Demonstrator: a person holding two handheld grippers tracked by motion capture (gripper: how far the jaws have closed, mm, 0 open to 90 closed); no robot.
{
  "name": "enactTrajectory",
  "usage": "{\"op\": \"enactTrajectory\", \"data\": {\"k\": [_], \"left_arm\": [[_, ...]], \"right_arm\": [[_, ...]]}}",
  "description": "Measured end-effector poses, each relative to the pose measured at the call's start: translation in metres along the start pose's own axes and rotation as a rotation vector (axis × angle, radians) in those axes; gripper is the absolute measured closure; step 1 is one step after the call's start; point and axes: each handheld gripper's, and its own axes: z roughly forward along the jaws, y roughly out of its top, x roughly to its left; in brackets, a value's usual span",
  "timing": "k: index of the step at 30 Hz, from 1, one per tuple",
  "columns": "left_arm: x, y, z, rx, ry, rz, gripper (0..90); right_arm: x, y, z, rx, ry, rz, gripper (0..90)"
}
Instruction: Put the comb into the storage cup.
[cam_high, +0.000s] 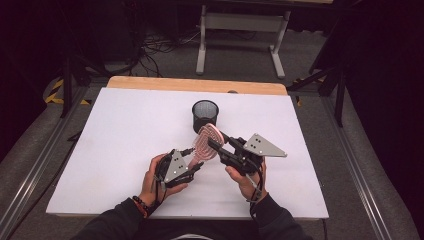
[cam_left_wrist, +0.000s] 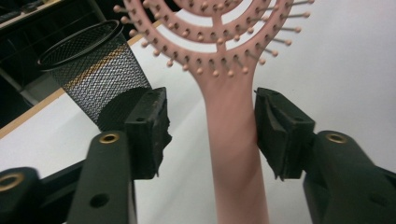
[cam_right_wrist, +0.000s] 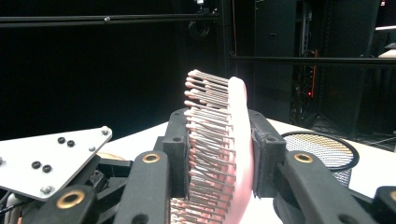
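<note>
Right gripper (cam_right_wrist: 219, 158) clamped on pink hairbrush (cam_right_wrist: 233, 140) head, left gripper (cam_left_wrist: 210, 135) jaws spread around its handle, untouching, mesh cup (cam_left_wrist: 95, 70) beside.

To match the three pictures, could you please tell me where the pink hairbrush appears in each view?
High view: the pink hairbrush is at table centre, between both grippers.
Left gripper view: its handle runs up between the open jaws, head at top.
Right gripper view: edge-on, clamped between the jaws.
Shared landmark: the black mesh cup.

No readable text, labels or numbers anywhere
</note>
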Motion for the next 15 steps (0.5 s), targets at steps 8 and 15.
{"op": "enactTrajectory", "data": {"k": [8,15], "left_arm": [[0.0013,-0.0007,0.0020,0.014,-0.007,-0.015,34.7],[0.0039,-0.0014,0.0025,0.007,-0.035,-0.001,30.6]], "right_arm": [[-0.0007,0.0030,-0.0049,0.011,-0.016,-0.028,65.2],[-0.0026,0.0064,-0.0096,0.015,-0.040,-0.048,65.3]]}}
